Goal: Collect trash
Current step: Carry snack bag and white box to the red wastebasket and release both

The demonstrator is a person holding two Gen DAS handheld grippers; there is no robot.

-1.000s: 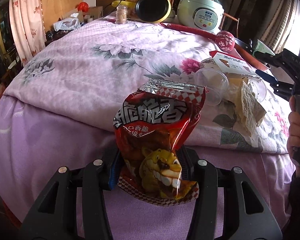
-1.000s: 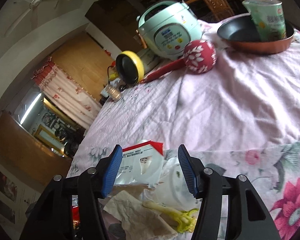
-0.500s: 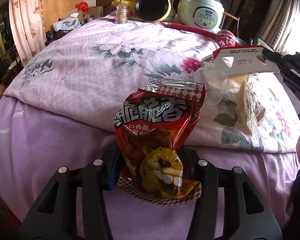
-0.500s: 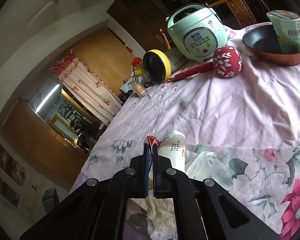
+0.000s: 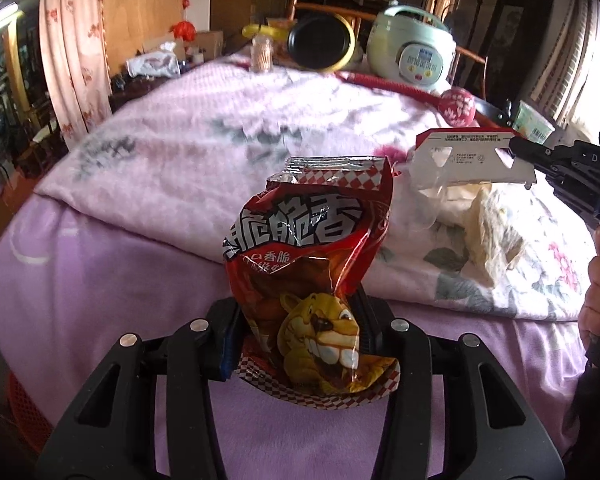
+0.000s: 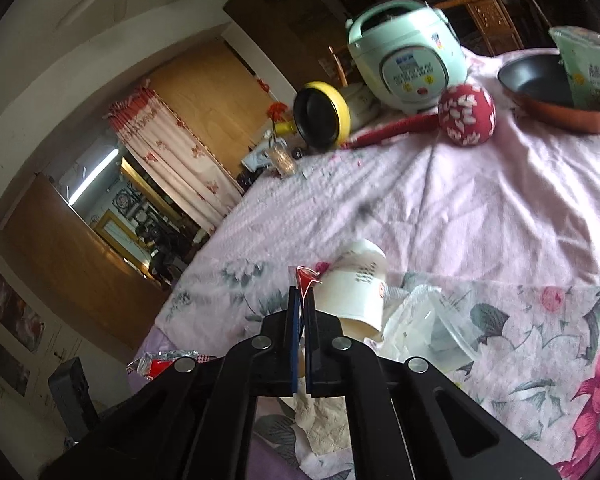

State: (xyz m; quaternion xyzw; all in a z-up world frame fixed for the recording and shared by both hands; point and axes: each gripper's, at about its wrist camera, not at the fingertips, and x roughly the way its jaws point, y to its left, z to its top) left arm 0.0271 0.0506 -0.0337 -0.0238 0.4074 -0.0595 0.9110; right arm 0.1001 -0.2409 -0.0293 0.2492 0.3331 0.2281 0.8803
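Note:
A crumpled red snack bag point(image 5: 307, 264) with a cartoon lion stands upright between the blue pads of my left gripper point(image 5: 300, 332). Its jaws are closing and press on the bag's lower half. My right gripper point(image 6: 301, 320) is shut on a flat white card packet with a red edge point(image 5: 471, 156), held in the air above the table. From the right wrist only its red corner point(image 6: 304, 280) shows past the pads. Below it lie a tipped paper cup point(image 6: 355, 296), a clear plastic cup point(image 6: 439, 332) and a crumpled tissue point(image 5: 491, 232).
The flowered pink tablecloth point(image 5: 220, 160) carries a green rice cooker point(image 6: 403, 60), a red flowered ball on a red handle point(image 6: 465, 114), a yellow-rimmed pan point(image 6: 319, 120) and a dark pan point(image 6: 539, 84) holding a green cup point(image 6: 587, 68). A hand point(image 5: 599, 300) grips the right tool.
My right gripper shut on the white card packet and lifted it off the pile of trash. The left gripper kept its hold on the snack bag and hardly moved.

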